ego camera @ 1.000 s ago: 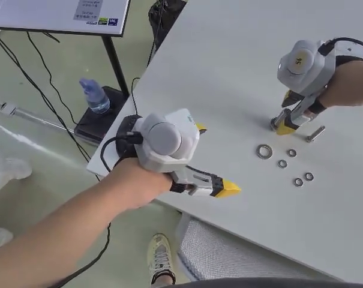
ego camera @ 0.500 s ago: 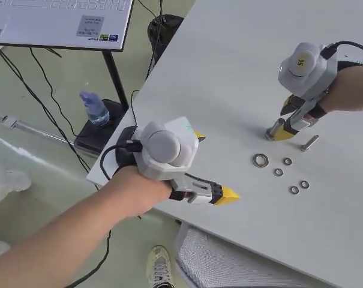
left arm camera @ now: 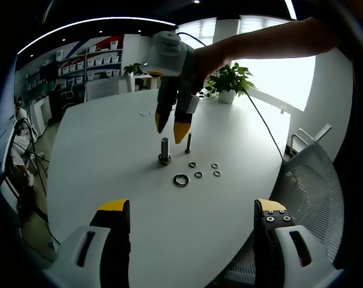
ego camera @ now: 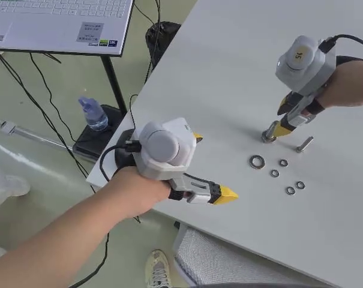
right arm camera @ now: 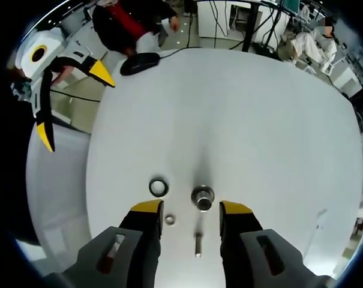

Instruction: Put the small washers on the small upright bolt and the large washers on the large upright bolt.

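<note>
The large bolt (ego camera: 269,133) (left arm camera: 164,150) (right arm camera: 203,196) stands upright on its head on the white table (ego camera: 217,72). Just above it hangs my right gripper (ego camera: 279,128) (left arm camera: 172,129) (right arm camera: 192,209), open, its jaws apart and not touching the bolt. The small bolt (ego camera: 304,144) (right arm camera: 197,244) lies flat to the right. One large washer (ego camera: 257,161) (left arm camera: 181,180) (right arm camera: 159,187) and several small washers (ego camera: 283,162) (left arm camera: 198,174) (right arm camera: 170,219) lie loose nearby. My left gripper (ego camera: 226,194) (left arm camera: 192,207) is open and empty at the table's near edge.
The table's left edge (ego camera: 139,96) runs close to my left hand. Beyond it, a laptop (ego camera: 55,24) sits on a stand, with a water bottle (ego camera: 92,113) on the floor. A mesh chair (ego camera: 229,258) is below the near edge.
The large bolt, earlier tilted between the right gripper's jaws, now stands free and upright. The right gripper has opened and lifted slightly. The left gripper has hardly moved.
</note>
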{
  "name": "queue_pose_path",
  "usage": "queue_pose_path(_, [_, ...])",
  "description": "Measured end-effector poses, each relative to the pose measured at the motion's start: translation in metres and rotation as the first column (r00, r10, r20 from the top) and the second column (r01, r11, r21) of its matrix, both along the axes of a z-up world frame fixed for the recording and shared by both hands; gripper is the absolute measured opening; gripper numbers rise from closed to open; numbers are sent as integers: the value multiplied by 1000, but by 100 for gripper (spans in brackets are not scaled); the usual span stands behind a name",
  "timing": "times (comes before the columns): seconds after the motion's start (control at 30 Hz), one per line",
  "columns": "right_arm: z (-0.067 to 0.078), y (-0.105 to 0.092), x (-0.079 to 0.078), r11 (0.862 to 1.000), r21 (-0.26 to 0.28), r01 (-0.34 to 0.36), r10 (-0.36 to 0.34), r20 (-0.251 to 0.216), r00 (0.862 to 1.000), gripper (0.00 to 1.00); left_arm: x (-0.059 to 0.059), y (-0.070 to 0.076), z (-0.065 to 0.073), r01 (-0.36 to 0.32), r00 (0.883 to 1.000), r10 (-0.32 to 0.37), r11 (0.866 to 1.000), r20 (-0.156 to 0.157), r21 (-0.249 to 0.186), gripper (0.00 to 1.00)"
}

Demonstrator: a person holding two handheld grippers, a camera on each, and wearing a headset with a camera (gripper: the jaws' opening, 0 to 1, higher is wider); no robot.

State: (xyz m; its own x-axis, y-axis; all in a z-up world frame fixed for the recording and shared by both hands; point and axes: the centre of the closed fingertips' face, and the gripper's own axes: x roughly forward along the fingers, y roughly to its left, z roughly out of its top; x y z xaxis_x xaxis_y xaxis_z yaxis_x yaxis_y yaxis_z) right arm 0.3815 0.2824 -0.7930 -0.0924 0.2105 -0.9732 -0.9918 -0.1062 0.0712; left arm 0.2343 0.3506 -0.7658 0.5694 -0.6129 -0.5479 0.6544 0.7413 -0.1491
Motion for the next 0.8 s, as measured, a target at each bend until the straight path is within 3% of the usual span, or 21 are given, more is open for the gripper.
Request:
queue_pose_path(0.3, [1,-4,-5,1000,-8,0,0,4,1000,37,0,0,4,-13,1000,13,1000,10,-1,85])
queue_pose_path(0.8, [-5,-9,-42,1000,-9,-16,16,0,1000,36,-11,-1,4,-15,1000,15,1000,11,3,84])
